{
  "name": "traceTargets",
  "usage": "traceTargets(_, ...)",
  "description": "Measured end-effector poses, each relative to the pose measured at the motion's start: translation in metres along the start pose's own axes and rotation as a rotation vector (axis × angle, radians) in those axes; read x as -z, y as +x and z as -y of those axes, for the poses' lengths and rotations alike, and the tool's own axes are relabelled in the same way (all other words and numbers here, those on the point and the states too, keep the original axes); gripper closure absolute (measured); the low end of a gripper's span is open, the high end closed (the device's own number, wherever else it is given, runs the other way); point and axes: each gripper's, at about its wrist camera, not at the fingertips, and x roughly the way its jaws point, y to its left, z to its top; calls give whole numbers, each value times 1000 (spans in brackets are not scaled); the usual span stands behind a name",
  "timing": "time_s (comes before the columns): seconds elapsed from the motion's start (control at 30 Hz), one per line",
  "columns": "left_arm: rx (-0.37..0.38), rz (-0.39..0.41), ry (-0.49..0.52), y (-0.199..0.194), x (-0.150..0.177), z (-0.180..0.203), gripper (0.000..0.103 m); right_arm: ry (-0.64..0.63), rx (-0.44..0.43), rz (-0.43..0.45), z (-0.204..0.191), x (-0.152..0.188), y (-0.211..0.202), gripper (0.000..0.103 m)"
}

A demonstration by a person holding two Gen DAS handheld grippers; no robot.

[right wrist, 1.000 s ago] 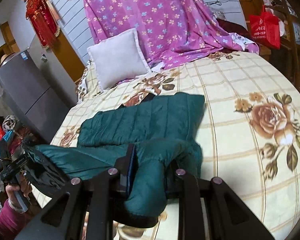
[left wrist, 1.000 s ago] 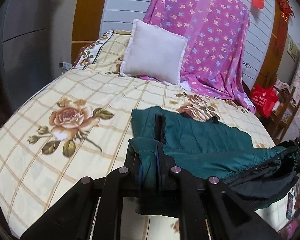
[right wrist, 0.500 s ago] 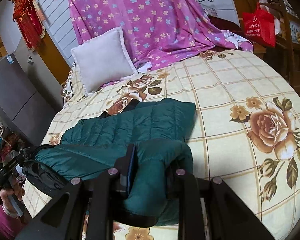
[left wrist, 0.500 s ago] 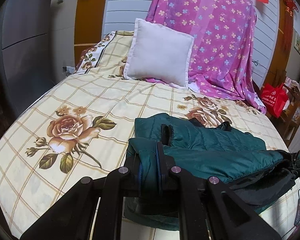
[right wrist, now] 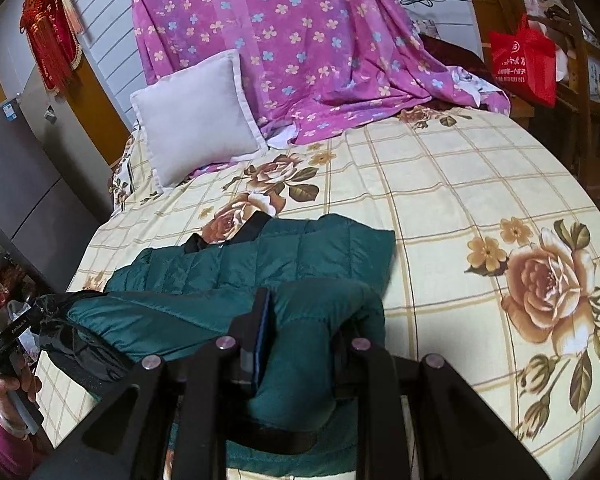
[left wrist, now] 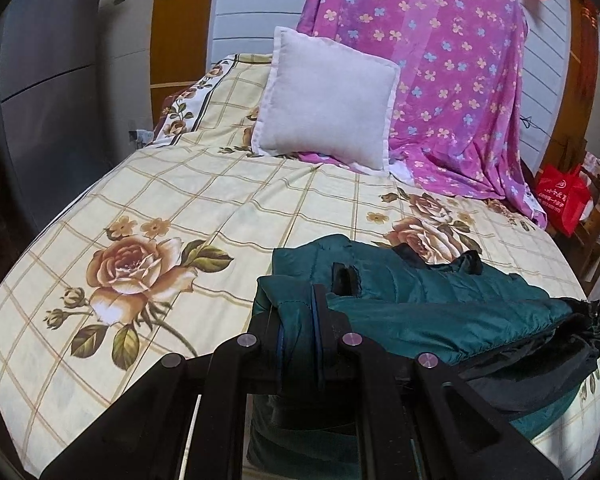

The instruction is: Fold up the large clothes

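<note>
Green quilted jacket (left wrist: 440, 304), half-folded on the rose-print bedsheet (left wrist: 180, 200), one corner pinched in the left gripper (left wrist: 300, 320), another in the right gripper (right wrist: 296, 320); fingertips buried in fabric, lower hem cut off.

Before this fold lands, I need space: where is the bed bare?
Bare sheet lies between the jacket and pillow, and right of the jacket. The head end is crowded by the pillow and purple cloth.
</note>
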Motion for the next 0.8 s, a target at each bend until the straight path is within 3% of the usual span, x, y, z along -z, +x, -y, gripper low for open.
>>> traceTargets(0.47, -39, -12, -14, 50, -20, 9, 103, 32, 47, -20, 8, -24, 54, 81)
traceTargets(0.8, -66, -53, -36, 99, -13, 9, 103, 72, 92, -75, 18, -27, 110, 81)
